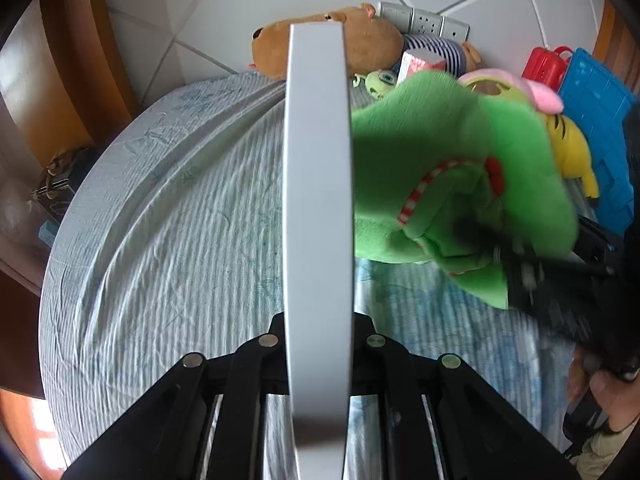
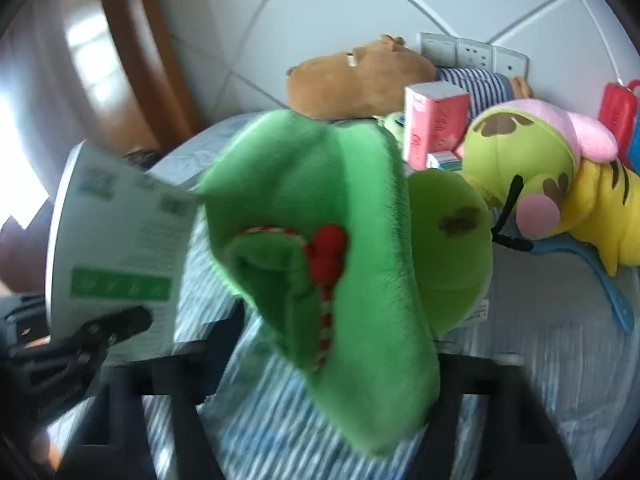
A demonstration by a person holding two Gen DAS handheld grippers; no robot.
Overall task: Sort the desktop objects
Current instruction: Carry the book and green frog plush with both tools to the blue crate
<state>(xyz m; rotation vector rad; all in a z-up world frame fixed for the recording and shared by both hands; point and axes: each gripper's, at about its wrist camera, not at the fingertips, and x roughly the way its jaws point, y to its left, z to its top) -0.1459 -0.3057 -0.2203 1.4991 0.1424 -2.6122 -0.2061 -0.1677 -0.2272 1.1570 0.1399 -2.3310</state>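
The left tool (image 1: pixel 318 344) is clamped on a flat white box (image 1: pixel 318 200), seen edge-on from its own camera as a tall white strip rising up the middle of the view. From the right wrist camera the box's broad face shows a green band with white characters and small printed blocks, all too blurred to read. The right tool (image 2: pixel 340 360) is clamped on a green plush toy (image 2: pixel 332 264) with a red-and-white striped cord and red bow, held up above the striped blue cloth (image 1: pixel 180 220) covering the surface, just right of the box. Along the tiled wall at the back lie a brown plush animal (image 2: pixel 360 80), a pink carton (image 2: pixel 434 120) with red lettering too smeared to make out, a yellow-green plush with pink ears (image 2: pixel 520 152), a yellow striped plush (image 2: pixel 600 216) and a red case (image 2: pixel 618 112).
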